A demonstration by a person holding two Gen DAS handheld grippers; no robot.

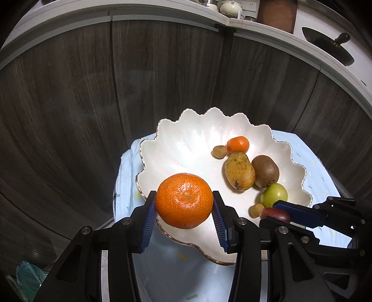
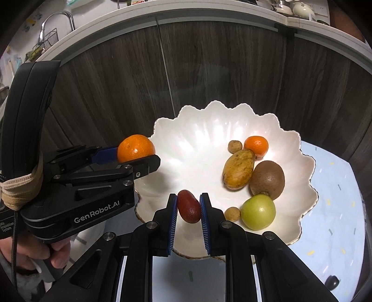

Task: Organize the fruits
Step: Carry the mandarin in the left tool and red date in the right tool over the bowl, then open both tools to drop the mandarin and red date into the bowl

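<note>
My left gripper (image 1: 184, 204) is shut on a large orange (image 1: 184, 200), held over the near left rim of a white scalloped bowl (image 1: 186, 139). In the right wrist view that orange (image 2: 136, 148) hangs at the bowl's left edge in the left gripper (image 2: 139, 160). My right gripper (image 2: 188, 206) is shut on a small dark red oblong fruit (image 2: 189, 206) above the bowl (image 2: 197, 144) near its front. In the bowl lie a mango (image 2: 238, 172), a kiwi (image 2: 267, 180), a green apple (image 2: 258, 211), a small tangerine (image 2: 256, 145) and two small brown fruits (image 2: 234, 146).
The bowl rests on a pale blue cloth (image 2: 330, 209) over a small table. Dark wood cabinet fronts (image 1: 69, 104) stand close behind it, under a white counter (image 1: 162, 14). A person's hand (image 2: 34, 253) grips the left tool's handle. A dark small object (image 2: 332, 282) lies on the cloth at right.
</note>
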